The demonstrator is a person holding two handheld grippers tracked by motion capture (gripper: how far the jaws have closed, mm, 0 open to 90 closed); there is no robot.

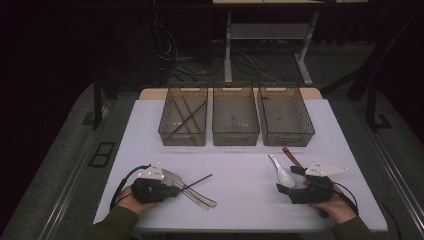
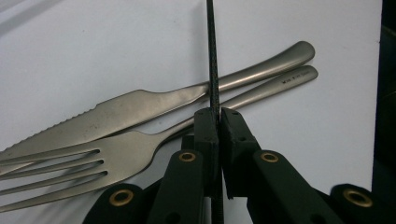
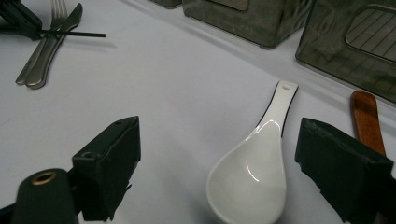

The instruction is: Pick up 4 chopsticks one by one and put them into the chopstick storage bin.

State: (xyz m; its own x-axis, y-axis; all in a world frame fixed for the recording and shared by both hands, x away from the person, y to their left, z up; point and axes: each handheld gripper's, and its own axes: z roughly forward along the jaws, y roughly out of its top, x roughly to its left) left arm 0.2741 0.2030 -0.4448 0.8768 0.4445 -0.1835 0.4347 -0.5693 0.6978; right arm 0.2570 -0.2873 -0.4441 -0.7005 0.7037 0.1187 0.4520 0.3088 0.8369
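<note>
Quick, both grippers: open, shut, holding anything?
Left gripper: shut on the black chopstick.
Right gripper: open, holding nothing; white spoon lies between its jaws.

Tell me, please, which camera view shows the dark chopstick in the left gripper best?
The left gripper view: the chopstick runs straight up from between the shut jaws, above the knife and fork. The high view shows it as a thin dark line beside the left gripper. The right gripper view shows it small, far off.
</note>
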